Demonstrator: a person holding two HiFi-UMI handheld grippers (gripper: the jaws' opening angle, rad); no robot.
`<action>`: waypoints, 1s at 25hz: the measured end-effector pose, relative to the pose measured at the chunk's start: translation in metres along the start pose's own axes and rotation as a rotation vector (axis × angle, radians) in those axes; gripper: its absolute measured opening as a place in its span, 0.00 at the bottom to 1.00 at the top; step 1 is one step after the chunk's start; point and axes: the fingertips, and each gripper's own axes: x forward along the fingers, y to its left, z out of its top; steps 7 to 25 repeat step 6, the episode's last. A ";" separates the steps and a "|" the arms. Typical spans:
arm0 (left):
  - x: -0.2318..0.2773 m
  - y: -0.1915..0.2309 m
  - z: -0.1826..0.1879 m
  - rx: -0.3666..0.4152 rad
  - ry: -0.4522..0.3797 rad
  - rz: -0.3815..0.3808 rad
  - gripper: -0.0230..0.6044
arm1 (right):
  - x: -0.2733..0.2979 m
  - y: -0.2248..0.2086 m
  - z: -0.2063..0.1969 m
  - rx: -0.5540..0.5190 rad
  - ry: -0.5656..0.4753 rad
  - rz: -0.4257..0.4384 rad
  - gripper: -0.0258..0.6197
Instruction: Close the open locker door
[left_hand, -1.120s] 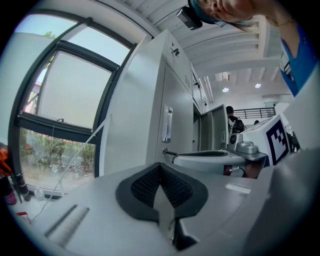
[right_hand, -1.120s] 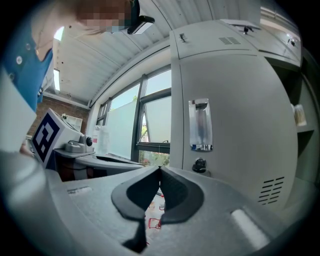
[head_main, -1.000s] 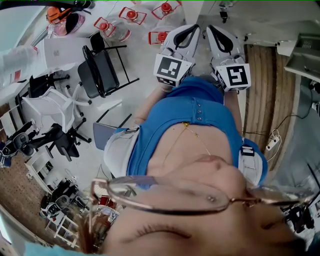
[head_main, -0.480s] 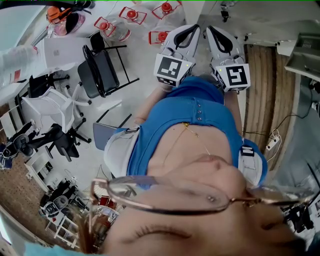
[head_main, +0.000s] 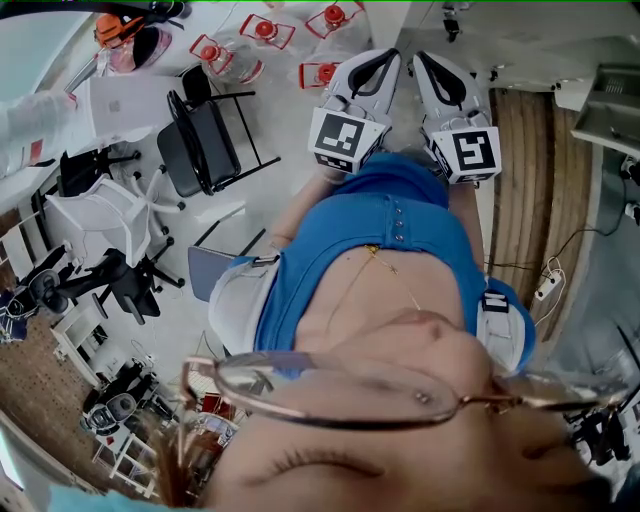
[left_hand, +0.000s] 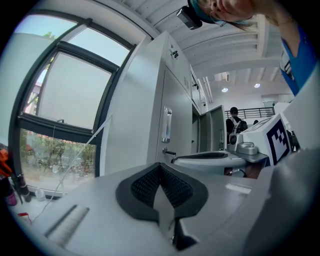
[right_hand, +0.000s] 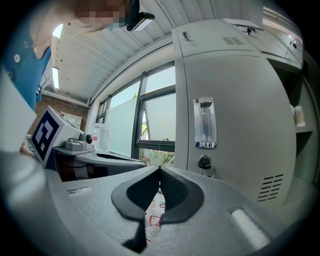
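Observation:
My left gripper (head_main: 375, 62) and right gripper (head_main: 440, 68) are held side by side in front of a blue-shirted chest, each with its marker cube. Both pairs of black pads meet with nothing between them: left gripper (left_hand: 160, 170), right gripper (right_hand: 159, 175). The left gripper view looks along a row of grey lockers (left_hand: 175, 110); further down the row one locker door (left_hand: 217, 131) stands open. The right gripper view faces a grey locker door (right_hand: 240, 140) with a clear handle (right_hand: 204, 123) and a key lock (right_hand: 204, 162); shelves of an open compartment (right_hand: 299, 117) show to its right.
Black folding chairs (head_main: 205, 135), white chairs (head_main: 95, 215) and several red-capped water jugs (head_main: 262, 32) stand on the floor at the left. A large window (left_hand: 65, 100) lies beside the lockers. A person (left_hand: 234, 119) stands far down the row. Cables and a power strip (head_main: 545, 285) lie at the right.

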 end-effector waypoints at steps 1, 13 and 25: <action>0.000 0.001 0.001 0.001 0.000 0.001 0.04 | 0.000 0.001 0.000 0.000 0.000 0.000 0.04; -0.002 0.000 -0.002 0.000 -0.009 -0.009 0.04 | 0.001 0.003 -0.001 -0.004 0.002 0.001 0.04; -0.002 0.000 -0.002 0.000 -0.009 -0.009 0.04 | 0.001 0.003 -0.001 -0.004 0.002 0.001 0.04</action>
